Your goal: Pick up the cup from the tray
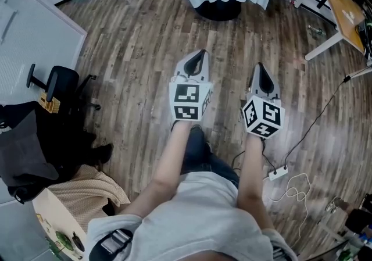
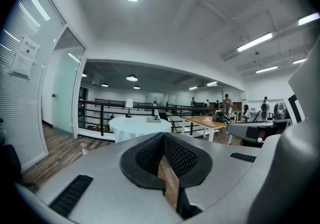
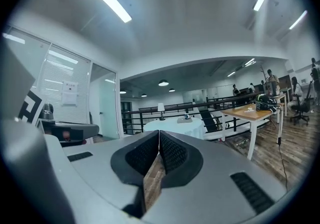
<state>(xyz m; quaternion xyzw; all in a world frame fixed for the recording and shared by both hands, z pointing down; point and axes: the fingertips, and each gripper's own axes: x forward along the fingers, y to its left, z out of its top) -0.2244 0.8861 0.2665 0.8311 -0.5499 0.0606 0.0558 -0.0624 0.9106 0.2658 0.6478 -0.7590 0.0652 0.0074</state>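
Both left gripper (image 1: 203, 52) and right gripper (image 1: 258, 65) show closed, empty jaws; items (image 2: 153, 117) on far table (image 2: 131, 131) unclear.

The cup (image 3: 187, 116) is small, dark and rounded, too far off to show any detail. It stands upright on the tray (image 3: 185, 120), a flat grey piece lying level near the middle of a round bench (image 3: 192, 128) draped in a pale cloth, at the far side of the room. Cup and tray touch; nothing else touches them.
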